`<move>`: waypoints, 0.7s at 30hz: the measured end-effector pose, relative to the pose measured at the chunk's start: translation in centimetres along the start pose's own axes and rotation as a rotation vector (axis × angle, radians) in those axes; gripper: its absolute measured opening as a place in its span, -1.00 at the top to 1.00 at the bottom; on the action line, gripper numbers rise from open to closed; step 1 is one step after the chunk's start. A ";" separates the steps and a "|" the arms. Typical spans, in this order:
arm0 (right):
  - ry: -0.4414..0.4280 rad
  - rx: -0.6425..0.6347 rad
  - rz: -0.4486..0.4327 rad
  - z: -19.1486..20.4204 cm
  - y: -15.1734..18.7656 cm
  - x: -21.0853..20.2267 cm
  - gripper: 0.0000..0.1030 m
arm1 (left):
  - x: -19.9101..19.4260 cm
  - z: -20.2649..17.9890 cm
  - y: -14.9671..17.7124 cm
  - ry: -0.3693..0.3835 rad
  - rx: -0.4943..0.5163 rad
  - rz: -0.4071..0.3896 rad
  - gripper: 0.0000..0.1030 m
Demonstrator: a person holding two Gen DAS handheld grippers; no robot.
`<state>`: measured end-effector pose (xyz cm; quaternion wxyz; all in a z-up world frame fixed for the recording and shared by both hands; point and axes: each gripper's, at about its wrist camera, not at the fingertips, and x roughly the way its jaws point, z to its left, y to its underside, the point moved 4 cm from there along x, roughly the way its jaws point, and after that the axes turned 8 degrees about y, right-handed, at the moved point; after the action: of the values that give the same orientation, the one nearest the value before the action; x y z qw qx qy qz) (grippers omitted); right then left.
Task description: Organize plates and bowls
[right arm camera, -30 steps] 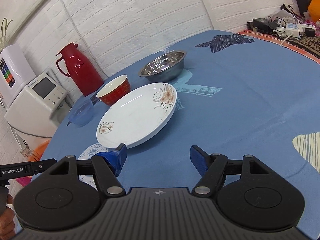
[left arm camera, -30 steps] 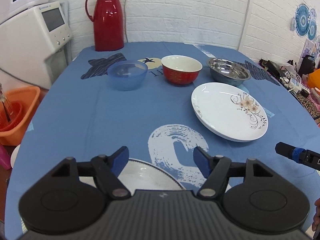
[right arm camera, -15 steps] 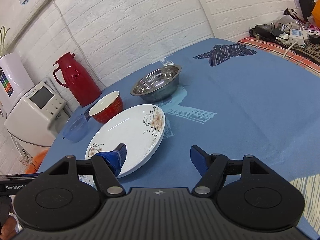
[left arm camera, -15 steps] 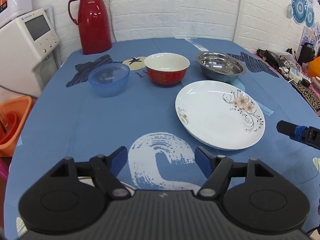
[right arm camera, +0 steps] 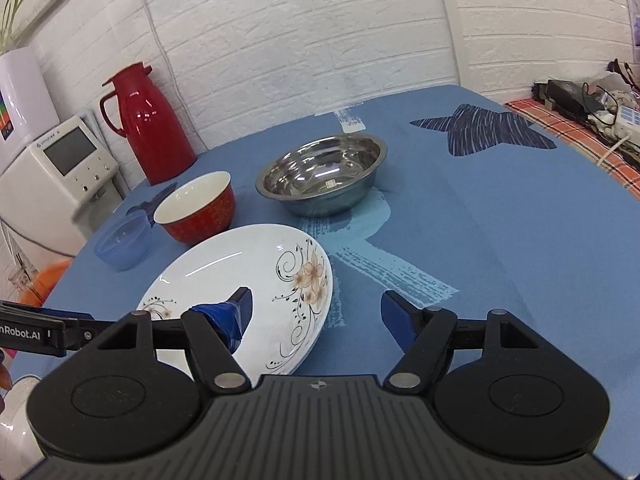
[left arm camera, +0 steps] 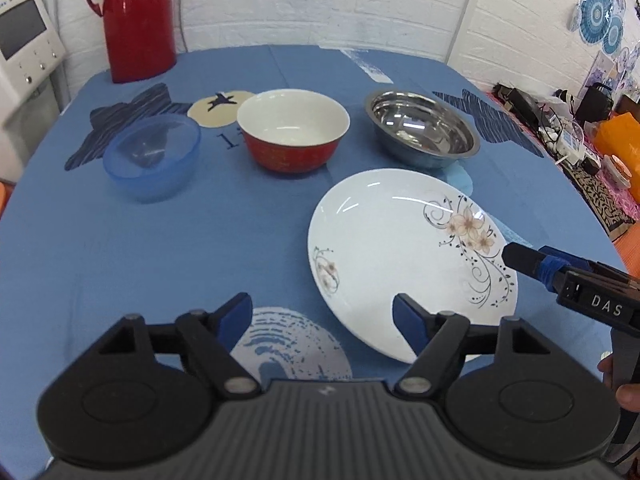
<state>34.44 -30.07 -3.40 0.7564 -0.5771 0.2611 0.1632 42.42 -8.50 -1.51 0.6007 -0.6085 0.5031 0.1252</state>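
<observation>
Blue-clothed desk [left arm camera: 240, 240]: round white floral plate [left arm camera: 400, 256] straddled by right tool [right arm camera: 316, 314], wide open, empty; left tool [left arm camera: 322, 320] likewise.

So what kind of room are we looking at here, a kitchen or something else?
Probably a home dining area, or a mock-up of one. A table under a blue cloth carries a red thermos jug and a floral plate, with a white countertop appliance beside it against a white brick wall.
</observation>
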 end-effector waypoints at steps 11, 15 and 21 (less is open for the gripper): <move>-0.002 -0.079 0.096 2.2 0.0 3.9 -0.12 | 5.4 0.4 -3.0 0.052 -0.007 0.068 -0.46; 0.012 -0.156 0.070 3.0 0.6 3.9 -0.17 | 6.2 0.6 -2.6 0.039 -0.007 0.070 -0.46; 0.034 -0.210 0.050 3.3 1.0 3.9 -0.20 | 6.4 0.1 -2.3 0.005 0.023 0.064 -0.46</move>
<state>37.74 -26.80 -5.78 0.6829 -0.6491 0.2698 0.1985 47.18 -11.93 -5.02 0.6020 -0.5857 0.5252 0.1368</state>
